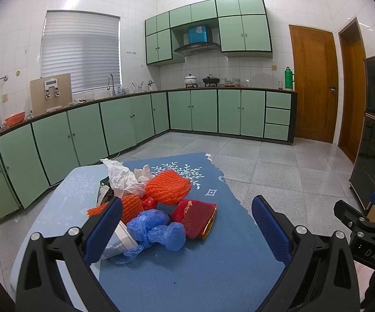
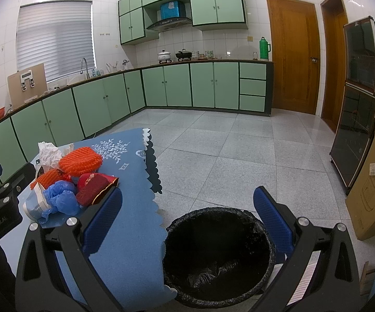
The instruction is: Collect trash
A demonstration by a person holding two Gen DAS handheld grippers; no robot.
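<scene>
A heap of trash lies on the blue table mat (image 1: 200, 273): orange foam nets (image 1: 168, 186), a red box (image 1: 196, 217), crumpled blue plastic (image 1: 156, 230), white plastic (image 1: 121, 175) and a paper cup (image 1: 118, 241). My left gripper (image 1: 187, 228) is open and empty, just in front of the heap. My right gripper (image 2: 187, 218) is open and empty above a bin with a black liner (image 2: 218, 254) that stands on the floor beside the table. The heap also shows at the left of the right wrist view, with the red box (image 2: 94, 187) nearest.
Green kitchen cabinets (image 1: 125, 122) run along the far walls. Wooden doors (image 1: 314, 83) stand at the right. A dark glass cabinet (image 2: 356, 119) and a cardboard box (image 2: 374, 179) stand to the right of the bin. The floor is grey tile (image 2: 226, 150).
</scene>
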